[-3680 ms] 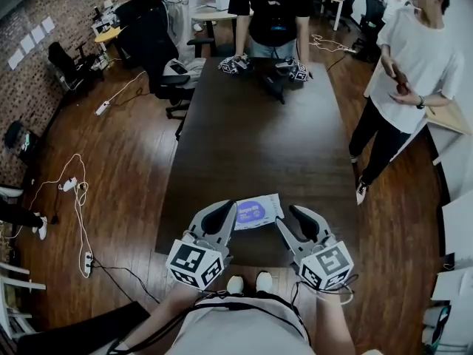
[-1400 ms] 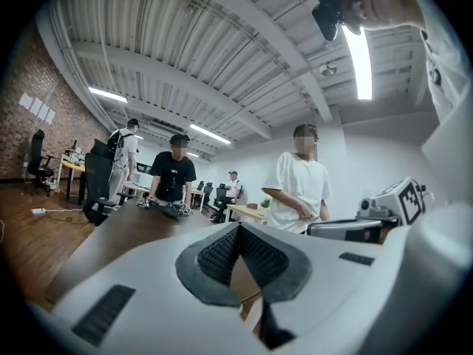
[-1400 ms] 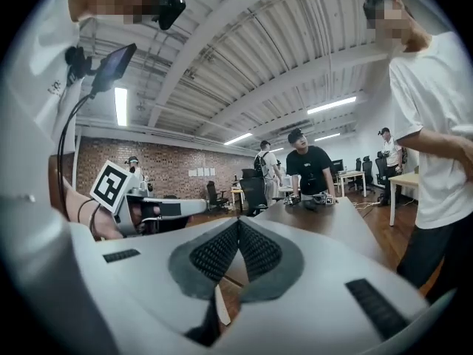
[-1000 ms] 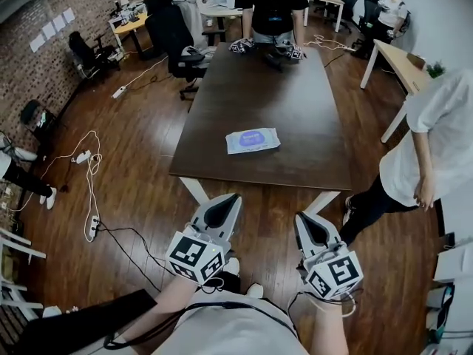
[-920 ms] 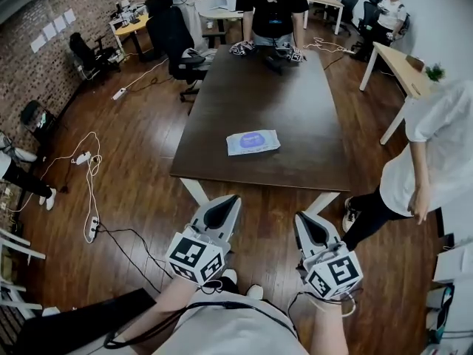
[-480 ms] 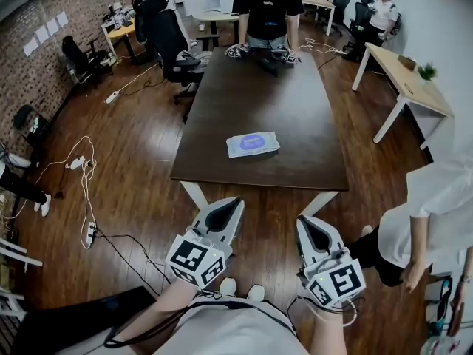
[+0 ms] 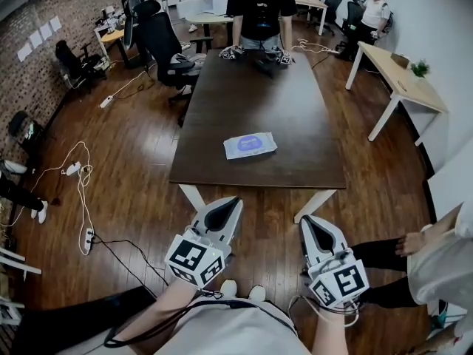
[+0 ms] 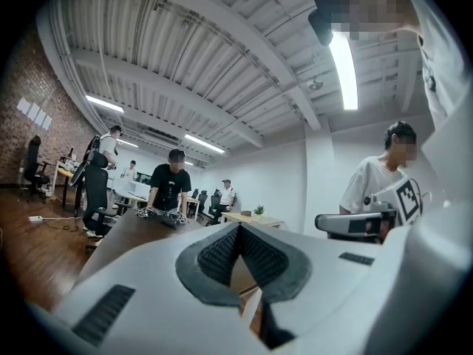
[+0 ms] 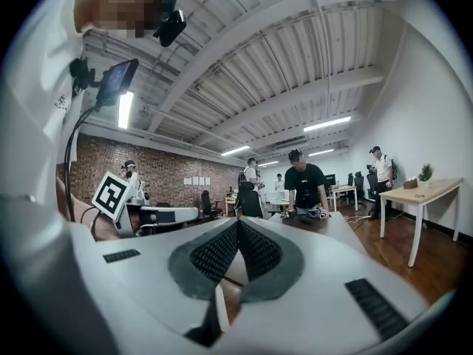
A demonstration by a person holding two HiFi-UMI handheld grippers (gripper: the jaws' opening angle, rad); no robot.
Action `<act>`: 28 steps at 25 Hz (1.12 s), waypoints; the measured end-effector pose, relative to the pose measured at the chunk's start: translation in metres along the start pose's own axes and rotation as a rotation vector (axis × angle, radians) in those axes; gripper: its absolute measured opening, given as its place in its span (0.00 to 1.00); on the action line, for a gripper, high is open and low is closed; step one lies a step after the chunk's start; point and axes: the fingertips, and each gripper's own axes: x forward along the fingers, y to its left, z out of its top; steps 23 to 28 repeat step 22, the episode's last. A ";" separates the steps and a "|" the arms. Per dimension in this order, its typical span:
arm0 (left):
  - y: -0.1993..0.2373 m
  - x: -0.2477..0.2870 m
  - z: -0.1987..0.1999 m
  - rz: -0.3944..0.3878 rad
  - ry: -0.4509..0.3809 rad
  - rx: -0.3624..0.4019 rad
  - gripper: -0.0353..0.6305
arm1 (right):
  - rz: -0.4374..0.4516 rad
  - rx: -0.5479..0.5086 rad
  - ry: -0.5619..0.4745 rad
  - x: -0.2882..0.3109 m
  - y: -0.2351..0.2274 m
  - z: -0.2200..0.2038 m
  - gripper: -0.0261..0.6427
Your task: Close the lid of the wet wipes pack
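Note:
The wet wipes pack, white with a blue-purple label, lies flat near the front of the dark table; its lid looks flat, with no flap standing up. Both grippers hang over the wooden floor, well short of the table's front edge. My left gripper is shut and holds nothing; in the left gripper view its pads meet at the tip. My right gripper is likewise shut and holds nothing, its pads touching. Both point level toward the table.
A person in a black shirt stands at the table's far end over another pair of grippers. An office chair stands at the left, a light wooden desk at the right. A person in white stands close at my right. Cables run over the floor.
The grippers were over the table's front edge by the pack; now they are back over the floor. Over the last second, the person in white moved toward the lower right.

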 end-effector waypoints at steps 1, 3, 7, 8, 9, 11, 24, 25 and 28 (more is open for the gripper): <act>-0.001 0.000 0.000 -0.002 0.001 -0.001 0.06 | -0.001 0.001 0.000 -0.001 0.001 0.000 0.05; -0.001 0.000 -0.001 -0.004 0.002 -0.001 0.06 | 0.000 -0.001 0.002 -0.001 0.001 0.000 0.05; -0.002 0.001 0.002 -0.007 -0.002 -0.003 0.06 | 0.000 -0.017 0.008 -0.001 0.002 0.002 0.05; -0.002 0.000 0.003 -0.006 -0.004 -0.003 0.06 | 0.000 -0.020 0.009 -0.001 0.002 0.003 0.05; -0.003 -0.001 0.004 -0.006 -0.007 -0.003 0.06 | 0.001 -0.022 0.008 -0.002 0.003 0.004 0.05; -0.005 -0.003 0.004 -0.004 -0.009 -0.002 0.06 | 0.002 -0.024 0.005 -0.004 0.005 0.005 0.05; -0.007 -0.004 0.002 -0.012 -0.006 0.000 0.06 | 0.005 -0.031 0.007 -0.003 0.010 0.003 0.05; -0.007 -0.004 0.002 -0.012 -0.006 0.000 0.06 | 0.005 -0.031 0.007 -0.003 0.010 0.003 0.05; -0.007 -0.004 0.002 -0.012 -0.006 0.000 0.06 | 0.005 -0.031 0.007 -0.003 0.010 0.003 0.05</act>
